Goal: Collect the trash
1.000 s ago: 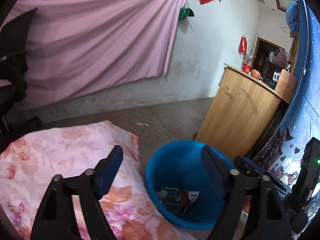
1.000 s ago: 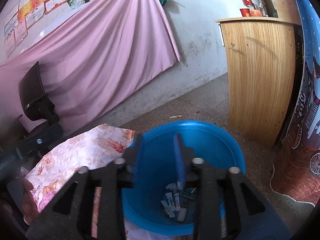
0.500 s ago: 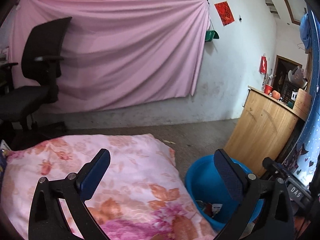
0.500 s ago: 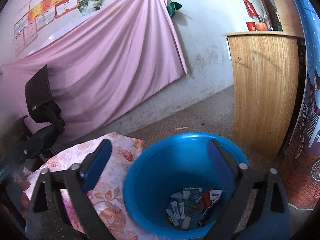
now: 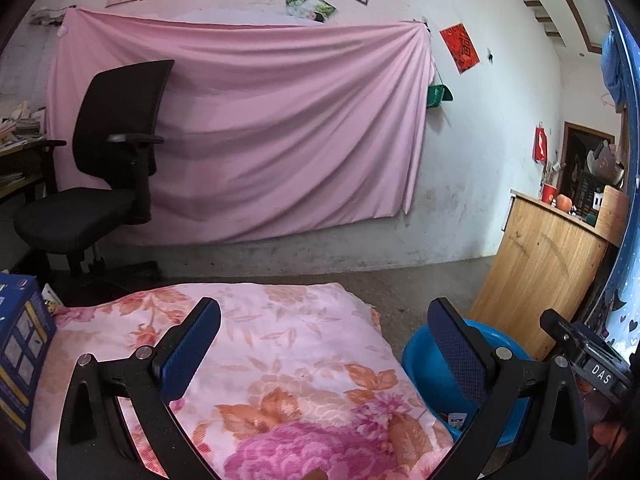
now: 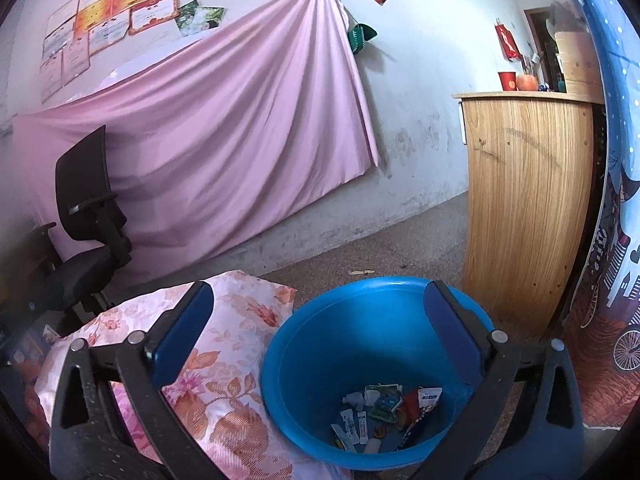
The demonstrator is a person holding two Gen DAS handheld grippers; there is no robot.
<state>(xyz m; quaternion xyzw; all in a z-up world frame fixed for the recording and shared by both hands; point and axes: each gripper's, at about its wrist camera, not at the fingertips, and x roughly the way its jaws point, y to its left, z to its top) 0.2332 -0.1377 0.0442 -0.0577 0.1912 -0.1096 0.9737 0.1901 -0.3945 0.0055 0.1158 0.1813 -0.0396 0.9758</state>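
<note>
A blue plastic basin stands on the floor beside a floral-covered surface. Several small wrappers and packets lie at its bottom. My right gripper hangs open above the basin with nothing between its blue pads. In the left wrist view my left gripper is open and empty over the floral cloth, with the basin low at the right behind its right finger.
A black office chair stands at the left before a pink sheet hung on the wall. A wooden counter rises right of the basin. A blue box sits at the left edge. Bare floor lies beyond.
My right gripper opened wide above the basin and drew back a little. My left gripper swung left and up from the basin to over the floral cloth.
</note>
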